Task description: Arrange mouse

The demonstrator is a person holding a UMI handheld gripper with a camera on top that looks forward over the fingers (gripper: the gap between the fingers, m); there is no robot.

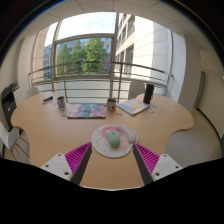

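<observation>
A pale green mouse (113, 139) lies on a round white mouse mat (101, 147) on the wooden table (60, 125). My gripper (112, 164) is open, its two dark fingers with magenta pads (76, 156) spread wide. The mouse and mat sit just ahead of the fingertips, roughly centred between them, with clear gaps on both sides. Nothing is held.
At the far side of the table lie a book or magazine (87, 111), a dark cup (61, 102), a small can (111, 104), an open laptop (135, 104) and a dark chair (9, 103) at the left. Large windows stand beyond.
</observation>
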